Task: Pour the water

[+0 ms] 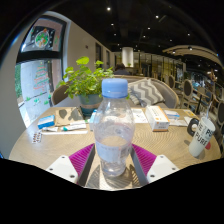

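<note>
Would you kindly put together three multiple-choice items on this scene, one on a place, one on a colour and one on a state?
1. Where is the clear plastic water bottle?
A. Between the fingers of the claw
B. Lying beside the potted plant
C. Far beyond the round wooden table

2. What colour is the bottle's cap?
A. Red
B. Light blue
C. Black

3. How does the bottle stand?
A. Tipped over and uncapped
B. Upside down
C. Upright with its cap on

Answers:
1. A, since a purple pad shows at each side of the bottle.
2. B, since the cap on top is pale blue.
3. C, since the bottle is vertical with the cap uppermost; the green leafy potted plant stands behind it.
</note>
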A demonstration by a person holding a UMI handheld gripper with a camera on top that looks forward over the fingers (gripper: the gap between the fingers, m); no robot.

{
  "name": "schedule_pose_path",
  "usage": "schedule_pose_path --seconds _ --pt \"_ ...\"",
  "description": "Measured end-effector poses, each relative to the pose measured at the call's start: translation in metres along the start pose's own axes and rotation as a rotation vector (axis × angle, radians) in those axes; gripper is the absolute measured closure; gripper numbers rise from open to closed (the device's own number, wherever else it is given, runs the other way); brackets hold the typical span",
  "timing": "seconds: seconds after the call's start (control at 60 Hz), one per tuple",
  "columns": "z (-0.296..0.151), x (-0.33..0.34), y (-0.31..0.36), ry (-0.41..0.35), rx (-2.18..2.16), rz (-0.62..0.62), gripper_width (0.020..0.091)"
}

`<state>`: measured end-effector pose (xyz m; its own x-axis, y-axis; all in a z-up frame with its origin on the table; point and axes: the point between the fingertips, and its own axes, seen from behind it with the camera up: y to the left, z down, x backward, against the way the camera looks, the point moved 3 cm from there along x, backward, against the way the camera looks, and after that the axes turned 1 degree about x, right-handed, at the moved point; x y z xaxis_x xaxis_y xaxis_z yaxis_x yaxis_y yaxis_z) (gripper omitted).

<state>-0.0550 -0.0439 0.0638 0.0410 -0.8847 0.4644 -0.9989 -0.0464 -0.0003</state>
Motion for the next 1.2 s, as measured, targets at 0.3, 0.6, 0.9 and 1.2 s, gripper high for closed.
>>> schedule_pose_path --seconds 0.3,0.6,0.9,1.2 --pt "0.001 -0.014 -0.002 -0.045 0.025 0.004 0.0713" --pt "-0.011 -0.003 0.0 -0.038 -0.006 -0.036 0.0787" --pt "-0.101 0.054 -0.031 -0.077 -0.621 -0.283 0.0789" --pt "-0.16 0.065 -0.135 -0.156 -1.358 -0.528 0.079"
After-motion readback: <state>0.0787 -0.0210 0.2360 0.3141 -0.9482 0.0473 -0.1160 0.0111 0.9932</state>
